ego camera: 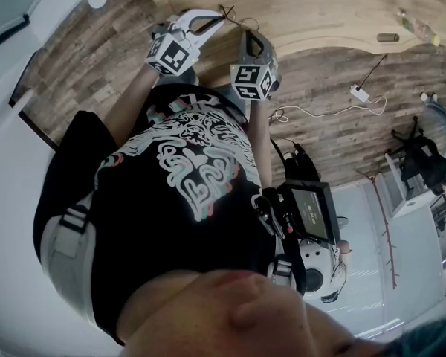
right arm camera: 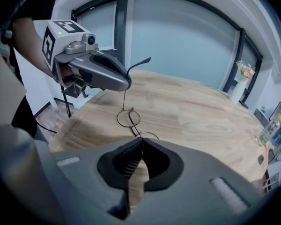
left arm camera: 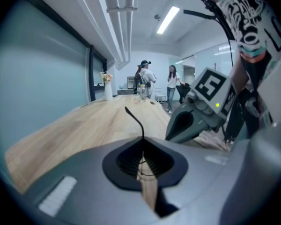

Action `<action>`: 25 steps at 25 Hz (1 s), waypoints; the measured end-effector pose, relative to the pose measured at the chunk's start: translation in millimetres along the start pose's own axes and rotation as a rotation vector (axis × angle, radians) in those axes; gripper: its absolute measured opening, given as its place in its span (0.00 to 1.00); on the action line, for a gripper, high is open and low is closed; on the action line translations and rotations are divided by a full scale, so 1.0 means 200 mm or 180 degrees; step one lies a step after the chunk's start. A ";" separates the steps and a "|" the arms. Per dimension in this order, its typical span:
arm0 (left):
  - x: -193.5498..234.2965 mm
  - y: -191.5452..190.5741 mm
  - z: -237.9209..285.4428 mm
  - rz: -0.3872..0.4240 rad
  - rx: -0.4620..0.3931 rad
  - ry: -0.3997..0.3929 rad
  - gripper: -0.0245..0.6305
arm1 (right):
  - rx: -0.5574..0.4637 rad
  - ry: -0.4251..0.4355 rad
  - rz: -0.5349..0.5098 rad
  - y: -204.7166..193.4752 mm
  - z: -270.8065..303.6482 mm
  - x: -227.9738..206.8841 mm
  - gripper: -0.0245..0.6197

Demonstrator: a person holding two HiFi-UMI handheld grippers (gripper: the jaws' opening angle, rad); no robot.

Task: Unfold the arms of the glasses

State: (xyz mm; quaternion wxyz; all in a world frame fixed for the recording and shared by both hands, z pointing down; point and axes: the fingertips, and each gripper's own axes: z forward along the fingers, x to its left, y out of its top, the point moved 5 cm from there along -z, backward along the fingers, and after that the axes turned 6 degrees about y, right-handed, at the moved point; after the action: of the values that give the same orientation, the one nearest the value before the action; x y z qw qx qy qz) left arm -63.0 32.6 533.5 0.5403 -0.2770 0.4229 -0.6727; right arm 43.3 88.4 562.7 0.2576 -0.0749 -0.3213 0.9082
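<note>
Thin black wire glasses with round lenses [right arm camera: 128, 118] hang just above the near edge of the wooden table [right arm camera: 201, 111], held between both grippers. My left gripper [left arm camera: 142, 142] is shut on one thin arm, whose curved tip [left arm camera: 133, 116] sticks up past the jaws; in the right gripper view that gripper [right arm camera: 126, 83] sits up left, the arm's tip [right arm camera: 141, 61] poking out. My right gripper [right arm camera: 141, 142] is shut on the wire beside the nearer lens [right arm camera: 149, 135]. In the head view both grippers [ego camera: 201, 21] [ego camera: 249, 43] are close together over the table's edge.
A white vase with flowers [right arm camera: 239, 86] and some bottles [right arm camera: 271, 130] stand at the table's far end. People [left arm camera: 145, 81] stand beyond the table. On the wood floor lie a cable and adapter [ego camera: 357, 93], with an office chair [ego camera: 424, 155] at the right.
</note>
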 end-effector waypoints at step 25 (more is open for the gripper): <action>-0.03 0.02 -0.01 0.0110 0.0015 -0.0063 0.02 | 0.0175 0.0433 -0.0924 0.15 0.11 0.11 0.14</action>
State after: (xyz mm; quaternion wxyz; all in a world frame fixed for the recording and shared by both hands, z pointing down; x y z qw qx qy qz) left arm -61.3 37.8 529.6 0.5567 -0.2749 0.4207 -0.6615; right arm 5.7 67.6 561.1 0.4092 -0.0820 -0.2856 0.8627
